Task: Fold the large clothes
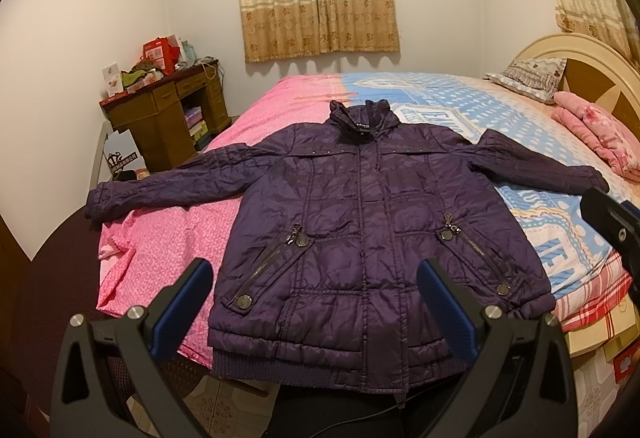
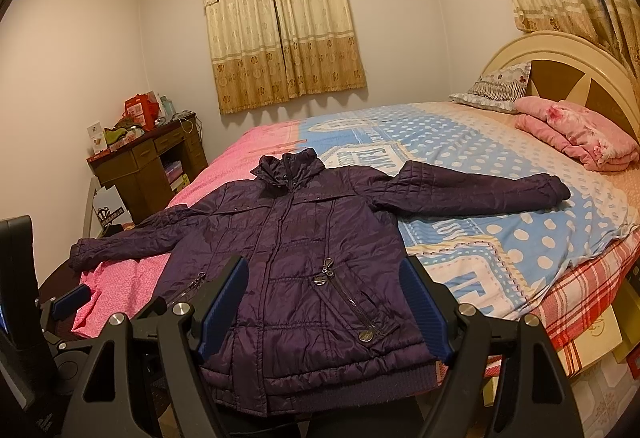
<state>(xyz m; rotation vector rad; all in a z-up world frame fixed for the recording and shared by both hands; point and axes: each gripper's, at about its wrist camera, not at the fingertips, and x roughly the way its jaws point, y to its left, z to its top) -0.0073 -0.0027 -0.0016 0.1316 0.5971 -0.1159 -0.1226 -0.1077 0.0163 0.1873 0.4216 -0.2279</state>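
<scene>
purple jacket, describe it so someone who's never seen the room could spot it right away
Start at the big bed. At its near edge the purple jacket lies flat, front up, sleeves spread wide. It is the only dark quilted thing there, with two slanted zip pockets.

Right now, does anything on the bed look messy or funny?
Mostly tidy. The purple jacket lies flat, front up, sleeves spread. Its left sleeve cuff pokes past the bed's edge, and its ribbed hem hangs over the near edge. The pink blanket by the headboard is bunched up.
</scene>
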